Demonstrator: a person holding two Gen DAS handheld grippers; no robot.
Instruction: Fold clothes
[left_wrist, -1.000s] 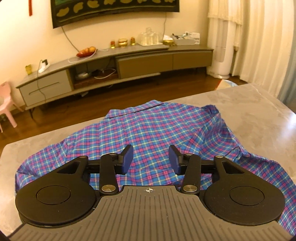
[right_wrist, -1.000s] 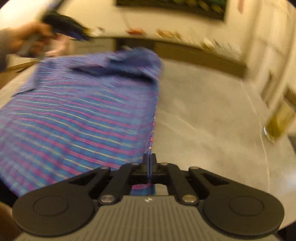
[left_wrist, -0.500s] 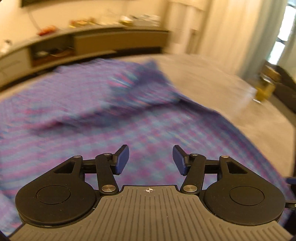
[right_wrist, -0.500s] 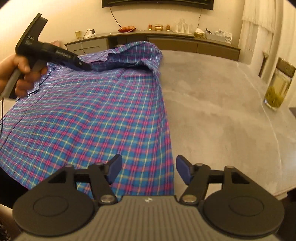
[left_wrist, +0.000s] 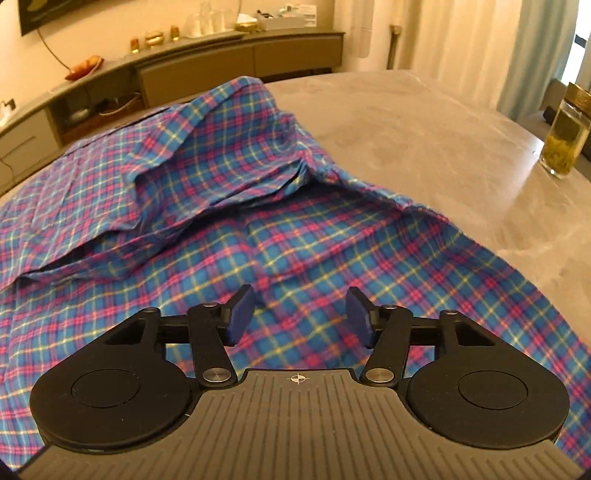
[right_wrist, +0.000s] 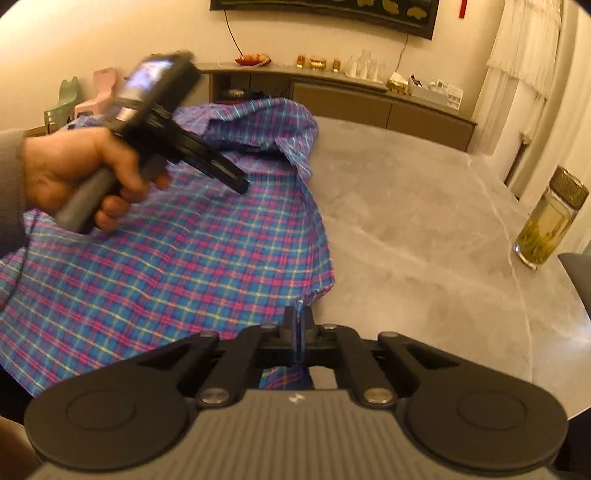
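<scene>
A blue, pink and yellow plaid shirt (left_wrist: 295, 236) lies spread on a grey stone table (left_wrist: 424, 110), with a sleeve bunched across its upper part. My left gripper (left_wrist: 300, 317) is open and empty, just above the shirt's body. In the right wrist view the shirt (right_wrist: 177, 258) covers the table's left half, and my right gripper (right_wrist: 298, 325) is shut on the shirt's near right hem corner. The left gripper (right_wrist: 242, 188) also shows there, held in a hand over the shirt's upper part.
A glass jar of tea (right_wrist: 550, 218) stands near the table's right edge; it also shows in the left wrist view (left_wrist: 567, 136). A long low cabinet (right_wrist: 332, 92) with small items runs along the back wall. Small chairs (right_wrist: 66, 107) stand at the far left.
My right gripper, open half a second ago, has shut on the shirt's hem corner. My left gripper has moved over the shirt and stays open.
</scene>
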